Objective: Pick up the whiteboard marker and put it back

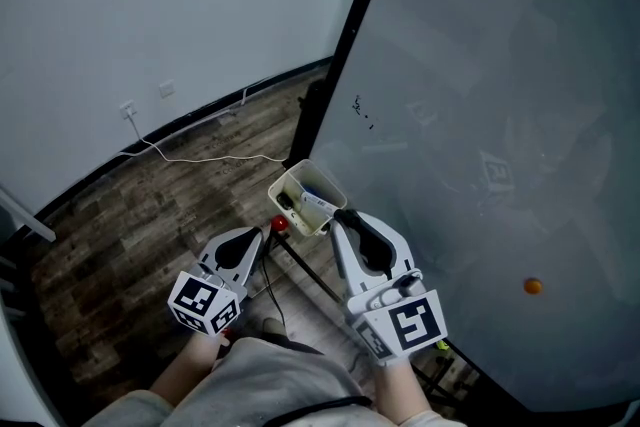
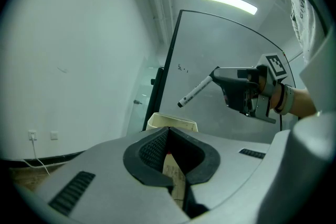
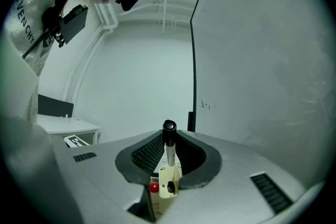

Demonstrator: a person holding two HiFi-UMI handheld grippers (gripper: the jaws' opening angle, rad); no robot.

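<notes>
The whiteboard marker (image 3: 169,149), white with a black cap, sticks out forward from my right gripper (image 3: 169,136), which is shut on its body. In the head view the marker (image 1: 318,205) reaches over a cream holder box (image 1: 296,185) fixed by the whiteboard's left edge. The left gripper view shows the marker (image 2: 195,92) slanting down out of the right gripper (image 2: 216,77), above the box (image 2: 176,123). My left gripper (image 1: 260,235) hangs just left of the box, its jaws shut with nothing between them.
The grey whiteboard (image 1: 480,115) fills the right side, with small black marks (image 1: 362,111) and an orange magnet (image 1: 533,286). A red knob (image 1: 280,224) sits below the box. A white cable (image 1: 200,158) runs over the wood floor from a wall socket (image 1: 128,109).
</notes>
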